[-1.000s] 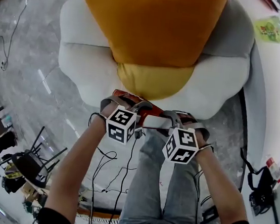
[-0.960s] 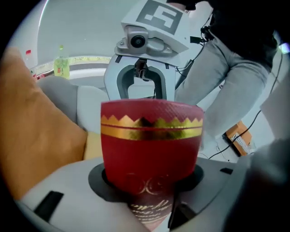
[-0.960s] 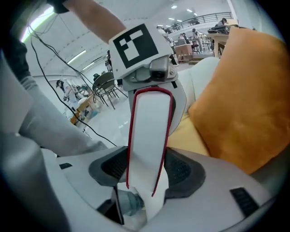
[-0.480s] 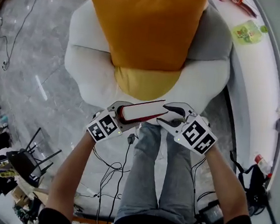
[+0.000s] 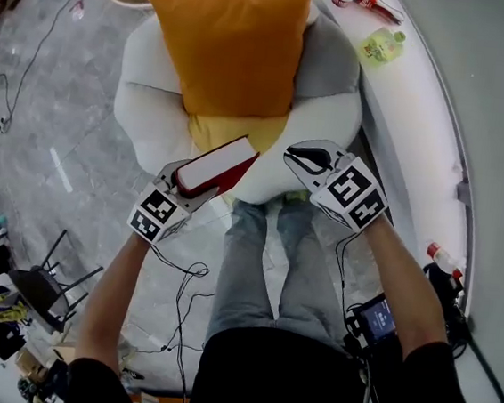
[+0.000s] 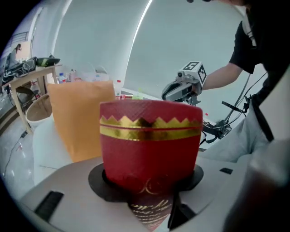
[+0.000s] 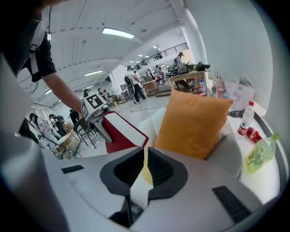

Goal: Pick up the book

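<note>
Since a second ago the book (image 5: 212, 169) has come up from the front edge of the white armchair (image 5: 151, 96) with its orange cushion (image 5: 228, 46). It hangs tilted in the air, red with a gold zigzag band (white page edges), clamped in the left tool (image 5: 186, 187). The right tool (image 5: 303, 159) has let go; its jaws have just been closing and are almost together, with nothing between them.
</note>
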